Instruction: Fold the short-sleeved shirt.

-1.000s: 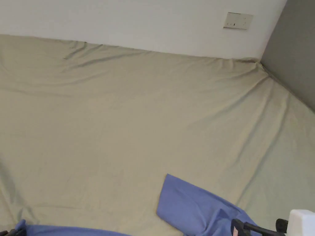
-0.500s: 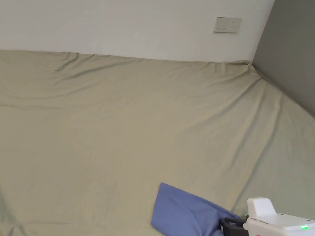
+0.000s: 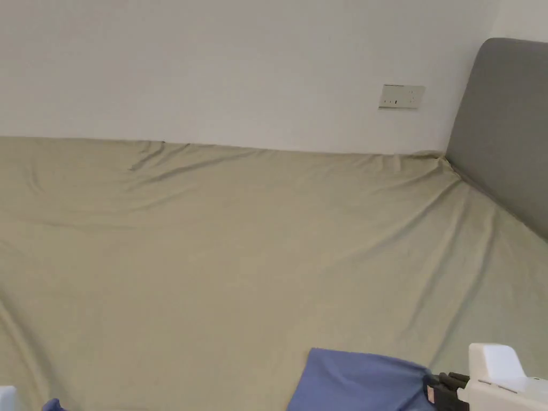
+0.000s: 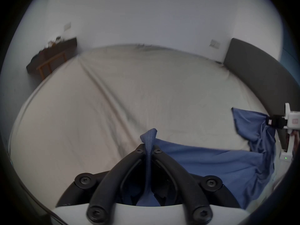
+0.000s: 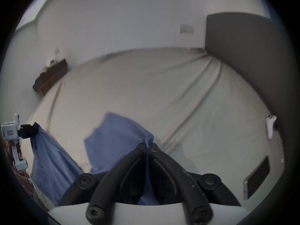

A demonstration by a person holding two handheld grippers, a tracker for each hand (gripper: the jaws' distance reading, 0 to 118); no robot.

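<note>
Both grippers pinch the blue shirt (image 4: 203,160): left gripper (image 4: 148,149) and right gripper (image 5: 146,145) w/ jaws clamped on fabric, apparently spreading it over the bed (image 3: 241,257) (next: lay flat).

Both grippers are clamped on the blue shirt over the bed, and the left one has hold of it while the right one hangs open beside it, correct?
Not quite. The right gripper is not open: the right gripper view shows its jaws closed on the blue shirt. The left gripper is likewise shut on a bunched edge of it, above the bed.
</note>
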